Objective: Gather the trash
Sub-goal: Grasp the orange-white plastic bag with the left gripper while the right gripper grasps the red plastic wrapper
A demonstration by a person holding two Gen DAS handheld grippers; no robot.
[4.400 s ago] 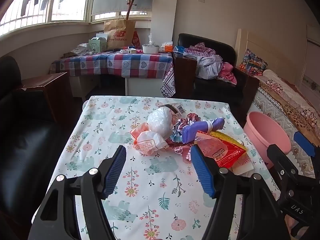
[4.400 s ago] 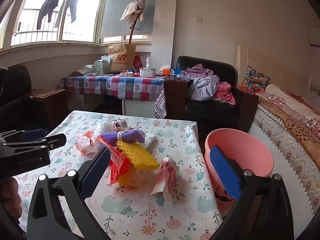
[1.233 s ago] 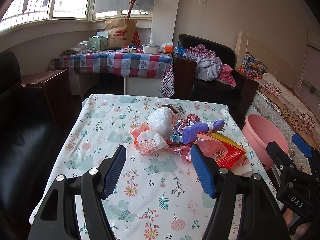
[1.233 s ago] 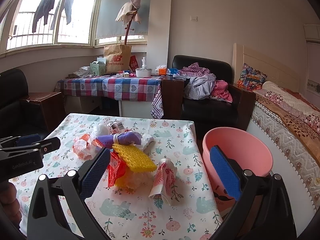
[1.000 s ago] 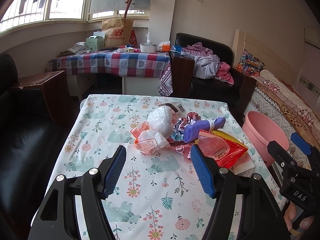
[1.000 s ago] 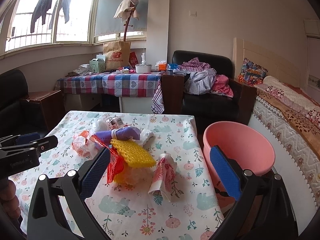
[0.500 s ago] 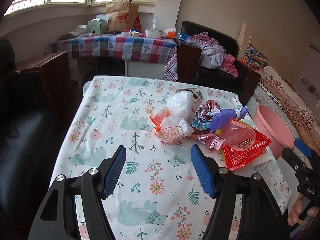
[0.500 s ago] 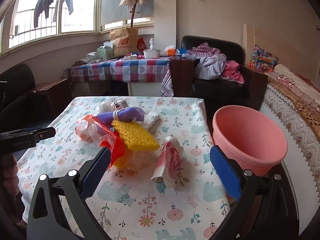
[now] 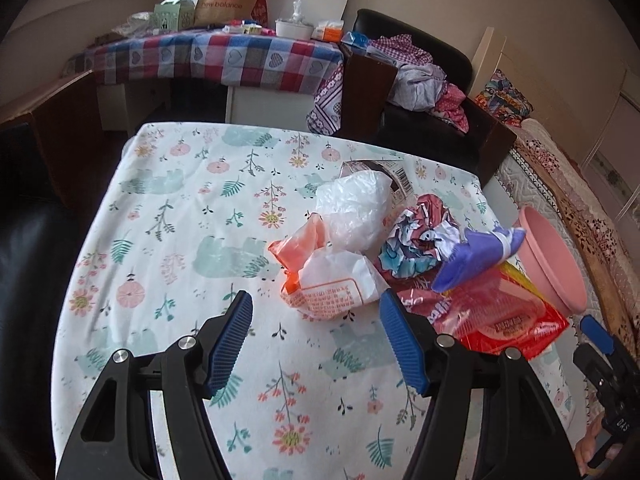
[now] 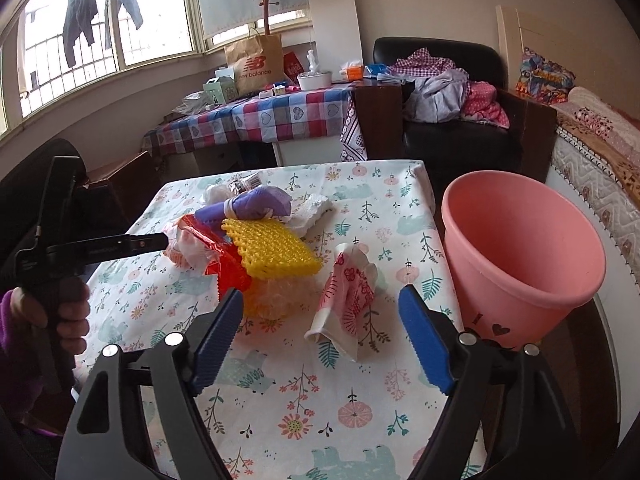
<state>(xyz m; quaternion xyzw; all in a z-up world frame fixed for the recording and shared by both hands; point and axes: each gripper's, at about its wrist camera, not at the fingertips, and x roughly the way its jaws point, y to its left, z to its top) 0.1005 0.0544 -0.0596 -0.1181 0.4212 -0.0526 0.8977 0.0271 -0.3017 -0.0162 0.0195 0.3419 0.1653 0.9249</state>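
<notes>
Two grippers face a heap of trash on the floral tablecloth [image 9: 168, 216], and we read the scene from left to right. At left, the left gripper [image 9: 316, 340] has dipped nearer the heap than a second ago; its jaws stand apart and empty, just short of the orange-and-white wipes packet [image 9: 332, 284]. Beyond it lie a crumpled clear bag [image 9: 352, 208], a purple glove [image 9: 476, 256] and a red wrapper [image 9: 508, 320]. In the right wrist view we see a yellow mesh pad [image 10: 272, 248], then a crumpled floral paper cup [image 10: 348, 296], which sits ahead of the right gripper [image 10: 320, 336]. Its jaws, fully spread a second ago, are now closing, with nothing yet between them. At far right the pink bucket [image 10: 520, 256] stands beside the table, empty. We judge that no item is collected yet and that both grasps are about to begin.
</notes>
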